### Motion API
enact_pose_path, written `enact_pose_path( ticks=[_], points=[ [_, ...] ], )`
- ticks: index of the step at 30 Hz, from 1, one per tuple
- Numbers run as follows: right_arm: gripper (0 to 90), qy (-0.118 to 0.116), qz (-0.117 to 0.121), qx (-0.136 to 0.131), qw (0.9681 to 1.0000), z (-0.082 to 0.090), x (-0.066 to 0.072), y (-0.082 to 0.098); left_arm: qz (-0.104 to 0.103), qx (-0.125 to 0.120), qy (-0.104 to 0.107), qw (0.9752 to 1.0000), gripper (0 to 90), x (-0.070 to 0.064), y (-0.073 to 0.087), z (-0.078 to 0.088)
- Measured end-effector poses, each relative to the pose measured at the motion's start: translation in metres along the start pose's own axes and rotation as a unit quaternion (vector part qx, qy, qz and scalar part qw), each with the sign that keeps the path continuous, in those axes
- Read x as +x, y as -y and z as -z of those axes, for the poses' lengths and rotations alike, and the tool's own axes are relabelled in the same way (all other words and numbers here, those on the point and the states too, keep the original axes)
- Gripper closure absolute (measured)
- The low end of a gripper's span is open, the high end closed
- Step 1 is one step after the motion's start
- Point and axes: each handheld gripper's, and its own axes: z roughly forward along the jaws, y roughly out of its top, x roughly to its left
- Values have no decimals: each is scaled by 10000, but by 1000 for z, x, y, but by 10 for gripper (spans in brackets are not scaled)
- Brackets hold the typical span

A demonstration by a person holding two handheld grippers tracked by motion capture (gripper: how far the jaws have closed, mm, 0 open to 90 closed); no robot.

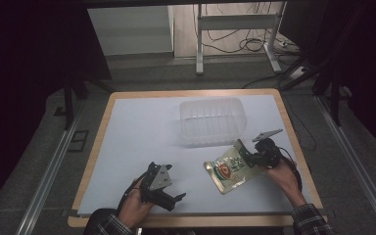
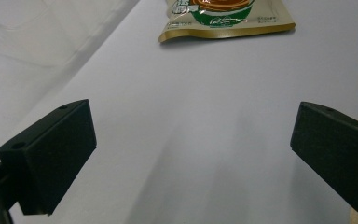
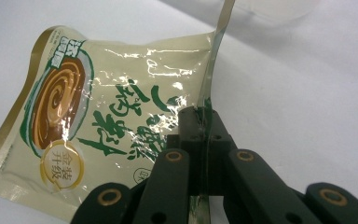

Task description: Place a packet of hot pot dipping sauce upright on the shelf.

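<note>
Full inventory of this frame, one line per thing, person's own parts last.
Food pouch: 1, gold-cream with green print and a brown swirl picture, right of centre on the sheet, one edge pinched up.
Plastic container: 1, clear, open-topped, far centre of the sheet.
Sheet: 1, white, covers the table top.
Table: 1, light wood rim.
Desk frame: 1, white metal, on the floor beyond the table, cables around it.
Left gripper: 1, black, near left of the sheet, fingers wide apart, nothing between.
Right gripper: 1, black, fingers shut on the pouch edge.
Hands: 2, plaid sleeves, bottom edge.
</note>
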Motion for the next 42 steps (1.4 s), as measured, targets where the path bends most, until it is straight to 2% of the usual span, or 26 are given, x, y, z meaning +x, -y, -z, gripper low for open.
enact_pose_path(
  ticks=[11,16,22,31,42],
  points=[
    [887,-78,-371,-230,9990,17,3,-5,28,-50,-19,10000,0,0,0,1],
    [888,-233,-570,-349,9975,25,4,-7,15,-46,-30,10000,0,0,0,1],
    [888,-453,-710,-513,9951,36,5,-11,38,-56,-31,10000,0,0,0,1],
    [889,-794,-994,-669,9896,47,8,-16,26,-38,-45,10000,0,1,0,1],
    [890,-1003,-1231,-806,9840,64,11,-21,23,-21,-66,10000,1,1,0,1]
  ],
)
